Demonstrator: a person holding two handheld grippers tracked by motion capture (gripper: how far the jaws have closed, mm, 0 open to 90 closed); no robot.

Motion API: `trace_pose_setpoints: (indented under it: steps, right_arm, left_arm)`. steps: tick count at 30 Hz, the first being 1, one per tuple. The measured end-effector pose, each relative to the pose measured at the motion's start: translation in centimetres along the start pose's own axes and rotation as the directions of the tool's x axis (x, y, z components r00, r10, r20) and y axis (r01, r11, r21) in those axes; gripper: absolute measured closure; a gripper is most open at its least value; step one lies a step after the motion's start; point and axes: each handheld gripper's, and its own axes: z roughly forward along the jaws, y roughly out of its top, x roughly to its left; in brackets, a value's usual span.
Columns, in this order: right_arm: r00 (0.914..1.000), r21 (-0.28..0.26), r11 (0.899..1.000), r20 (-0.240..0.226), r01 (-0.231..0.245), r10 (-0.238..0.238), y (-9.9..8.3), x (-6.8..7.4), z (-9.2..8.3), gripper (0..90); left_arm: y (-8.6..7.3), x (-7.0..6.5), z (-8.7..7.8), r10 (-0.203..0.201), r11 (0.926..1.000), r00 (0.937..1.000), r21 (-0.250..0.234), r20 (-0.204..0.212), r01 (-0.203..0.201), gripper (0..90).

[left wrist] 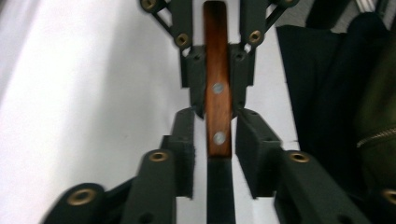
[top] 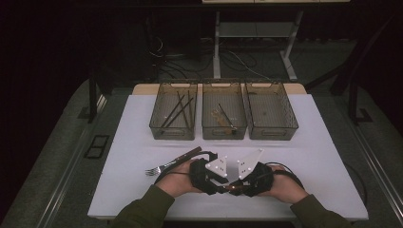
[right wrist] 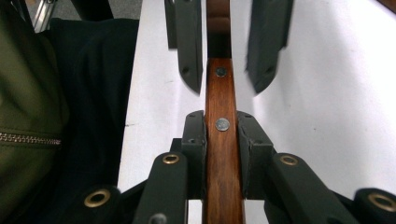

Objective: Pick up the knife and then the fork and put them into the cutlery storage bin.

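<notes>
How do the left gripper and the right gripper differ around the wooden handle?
The right gripper presses its jaws on the wooden handle; the left gripper holds its jaws off it, gaps either side. The right gripper sits by a rivet; the left gripper straddles the handle's end. Both line up along it.

High view looks down; tool views (close) share the wooden handle [left wrist: 218,93].

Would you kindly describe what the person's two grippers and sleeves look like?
The left gripper and right gripper are black linkage devices with brass-coloured pivot bushings. Each carries a pale three-cornered plate dotted with small marks, and a black cable loops from the right one. The sleeves are olive green.
</notes>
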Motion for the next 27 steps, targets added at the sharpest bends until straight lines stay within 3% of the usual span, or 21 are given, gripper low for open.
trace_pose_setpoints:
  steps: [3, 4, 5, 7, 8, 12, 15, 16, 19, 20, 21, 22, 23, 24, 27]
  right_arm:
    - [0.9997, 0.004, 1.0, 0.008, -0.023, 0.023, -0.2, 0.0, -0.3, 75.6]
    - [0.9994, 0.005, 1.0, 0.02, -0.027, 0.027, -0.3, -0.1, -0.5, 75.6]
    - [0.9987, 0.008, 0.999, 0.028, -0.042, 0.042, -0.4, -0.1, -0.7, 75.7]
    - [0.9986, -0.008, 1.0, 0.045, -0.029, 0.029, -0.8, -0.6, -1.1, 75.7]
    - [0.9981, -0.013, 0.999, 0.049, -0.036, 0.036, -1.0, -0.8, -1.4, 75.7]
    - [0.9912, -0.027, 0.995, 0.094, -0.091, 0.093, -1.9, -1.2, -2.7, 75.7]
    - [0.9831, -0.042, 0.991, 0.124, -0.13, 0.134, -2.6, -1.7, -3.8, 75.6]
    - [0.981, -0.044, 0.989, 0.131, -0.139, 0.144, -2.8, -1.9, -4.0, 75.6]
    - [0.9688, -0.066, 0.983, 0.169, -0.173, 0.181, -3.5, -2.3, -5.2, 75.6]
    - [0.9632, -0.081, 0.978, 0.173, -0.194, 0.206, -3.6, -2.3, -5.6, 75.6]
    - [0.9596, -0.086, 0.977, 0.188, -0.196, 0.209, -3.8, -2.5, -6.0, 75.6]
    - [0.9564, -0.09, 0.976, 0.199, -0.199, 0.214, -4.0, -2.6, -6.3, 75.6]
    - [0.9484, -0.109, 0.968, 0.204, -0.224, 0.243, -4.1, -2.6, -6.8, 75.6]
    - [0.9411, -0.124, 0.962, 0.21, -0.244, 0.265, -4.2, -2.7, -7.1, 75.6]
    - [0.921, -0.15, 0.95, 0.244, -0.274, 0.304, -4.5, -3.0, -8.3, 75.6]
  left_arm:
    - [-0.9, 0.3, -1.0, -0.042, 0.9979, 0.9987, -0.05, -0.027, 0.041, 53.9]
    - [-1.4, 0.2, -1.3, -0.092, 0.9934, 0.9954, -0.072, -0.028, 0.089, 51.5]
    - [-1.8, 0.4, -1.8, -0.108, 0.9901, 0.9933, -0.094, -0.039, 0.104, 49.6]
    - [-2.8, 0.7, -2.8, -0.135, 0.9834, 0.9884, -0.131, -0.069, 0.126, 45.7]
    - [-3.3, 0.7, -3.2, -0.17, 0.9763, 0.9821, -0.149, -0.08, 0.157, 44.9]
    - [-5.3, 0.9, -4.8, -0.238, 0.9587, 0.9596, -0.195, -0.15, 0.207, 39.1]
    - [-6.6, 0.9, -5.7, -0.297, 0.9391, 0.9356, -0.236, -0.191, 0.249, 37.0]
    - [-7.2, 0.8, -6.0, -0.324, 0.9287, 0.9223, -0.257, -0.211, 0.267, 36.5]
    - [-8.5, 0.5, -6.4, -0.373, 0.9093, 0.8947, -0.29, -0.246, 0.299, 33.6]
    - [-8.9, 0.3, -6.5, -0.393, 0.8994, 0.8837, -0.307, -0.255, 0.311, 32.2]
    - [-9.2, 0.3, -6.5, -0.405, 0.8924, 0.8778, -0.319, -0.255, 0.319, 30.9]
    - [-9.6, 0.1, -6.5, -0.433, 0.8759, 0.8637, -0.346, -0.258, 0.336, 30.0]
    - [-9.9, -0.1, -6.4, -0.452, 0.8638, 0.8541, -0.365, -0.257, 0.347, 26.9]
    - [-10.2, -0.2, -6.3, -0.461, 0.8588, 0.8491, -0.371, -0.258, 0.354, 23.8]
    - [-10.9, -0.4, -6.0, -0.477, 0.8564, 0.8319, -0.363, -0.284, 0.367, 14.4]
